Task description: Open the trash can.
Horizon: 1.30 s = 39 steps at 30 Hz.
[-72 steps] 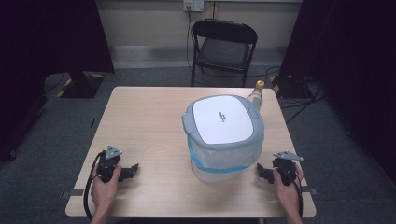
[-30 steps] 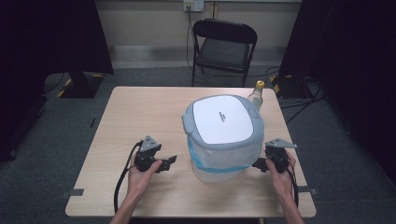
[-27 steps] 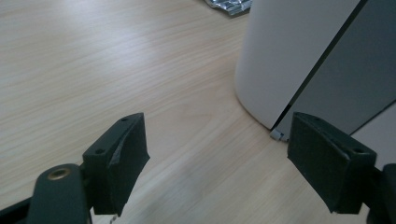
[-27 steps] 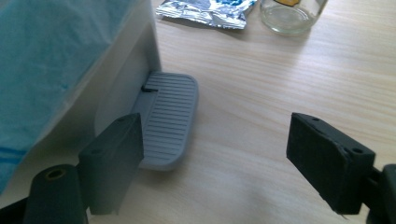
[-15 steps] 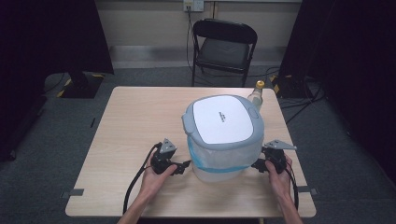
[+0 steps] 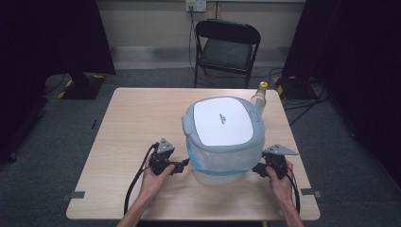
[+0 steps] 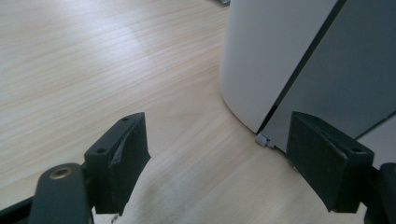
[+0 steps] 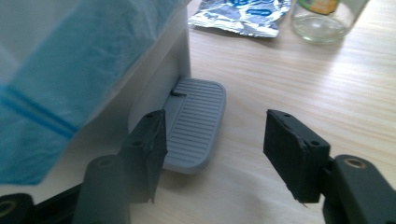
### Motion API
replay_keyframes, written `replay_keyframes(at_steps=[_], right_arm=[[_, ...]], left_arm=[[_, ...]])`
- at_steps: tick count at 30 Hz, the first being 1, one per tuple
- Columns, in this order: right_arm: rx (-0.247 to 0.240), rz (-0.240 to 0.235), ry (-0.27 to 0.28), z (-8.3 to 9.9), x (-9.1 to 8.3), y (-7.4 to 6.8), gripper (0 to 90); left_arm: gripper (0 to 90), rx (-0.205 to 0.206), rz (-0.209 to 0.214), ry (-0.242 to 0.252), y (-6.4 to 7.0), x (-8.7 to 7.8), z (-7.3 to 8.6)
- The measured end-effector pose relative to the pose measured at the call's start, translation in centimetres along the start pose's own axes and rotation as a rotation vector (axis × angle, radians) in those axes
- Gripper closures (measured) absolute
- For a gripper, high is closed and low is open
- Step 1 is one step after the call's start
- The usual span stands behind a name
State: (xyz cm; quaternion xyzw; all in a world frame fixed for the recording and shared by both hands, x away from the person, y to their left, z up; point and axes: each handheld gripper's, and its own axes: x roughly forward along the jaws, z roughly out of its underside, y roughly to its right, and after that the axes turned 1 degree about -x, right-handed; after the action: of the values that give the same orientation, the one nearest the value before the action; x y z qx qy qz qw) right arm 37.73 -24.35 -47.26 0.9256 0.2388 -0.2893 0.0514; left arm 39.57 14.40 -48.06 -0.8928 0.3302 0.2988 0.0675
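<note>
I have both claws wide: left claw (image 6: 183,165) at the bin's (image 6: 222,142) eight o'clock, right claw (image 6: 259,170) at four.

- The bin (image 6: 222,137) stands on the table (image 6: 137,118), right of its middle, toward the near edge.
- The left gripper (image 6: 182,165) lies just left of the bin's base, the right gripper (image 6: 257,169) just right of it.
- The pedal (image 8: 194,123) juts from the bin's base before the right gripper.
- A bottle (image 6: 259,97) stands behind the bin, at the far right.
- A chair (image 6: 227,45) stands beyond the table's far edge.
</note>
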Motion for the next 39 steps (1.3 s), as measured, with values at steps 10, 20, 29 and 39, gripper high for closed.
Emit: replay_keyframes(at_steps=[10, 20, 29, 39], right_arm=[[-0.021, -0.065, -0.007, 0.0, 0.3, -1.4, 35.0], [-0.073, -0.133, -0.016, -0.1, 0.7, -3.7, 32.4], [-0.117, -0.182, -0.027, -0.2, 1.1, -6.2, 23.7], [-0.101, -0.082, -0.007, -1.1, 1.0, -3.6, 24.9]], left_arm=[[21.3, -0.004, -0.039, 0.012, -1.0, -0.6, 0.1], [21.6, -0.049, -0.072, 0.010, -2.8, -1.1, 0.5], [22.4, -0.091, -0.098, 0.011, -4.4, -2.7, 1.4], [22.0, -0.088, -0.047, 0.021, -3.5, -7.6, 3.7]])
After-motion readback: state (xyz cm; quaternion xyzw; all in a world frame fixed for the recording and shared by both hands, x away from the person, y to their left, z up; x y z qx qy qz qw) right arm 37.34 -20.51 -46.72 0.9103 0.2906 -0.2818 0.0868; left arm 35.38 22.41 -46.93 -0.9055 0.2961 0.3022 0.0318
